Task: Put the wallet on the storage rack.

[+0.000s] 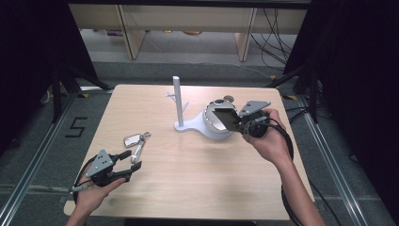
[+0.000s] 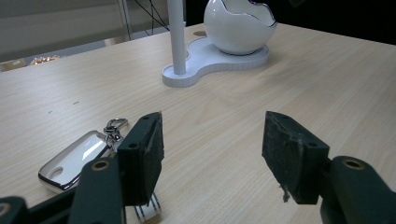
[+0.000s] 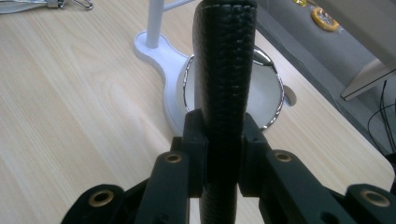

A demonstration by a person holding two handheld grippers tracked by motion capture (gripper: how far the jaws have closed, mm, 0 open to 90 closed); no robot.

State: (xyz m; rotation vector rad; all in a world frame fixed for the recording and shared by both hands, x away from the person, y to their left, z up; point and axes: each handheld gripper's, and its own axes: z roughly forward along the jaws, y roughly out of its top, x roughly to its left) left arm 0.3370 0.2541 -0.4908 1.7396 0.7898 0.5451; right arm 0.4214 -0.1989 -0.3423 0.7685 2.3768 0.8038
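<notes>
Black wallet (image 3: 224, 70) clamped in right tongs (image 3: 223, 154) over white bowl (image 1: 217, 123); left tongs (image 2: 212, 154) apart beside keys (image 2: 81, 156).

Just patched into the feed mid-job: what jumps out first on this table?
The right gripper, at the table's far right, is clamped on a black textured wallet-like item held over the white egg-shaped bowl of a stand with an upright post. Near the front left, the left gripper sits open just short of a key fob.
</notes>
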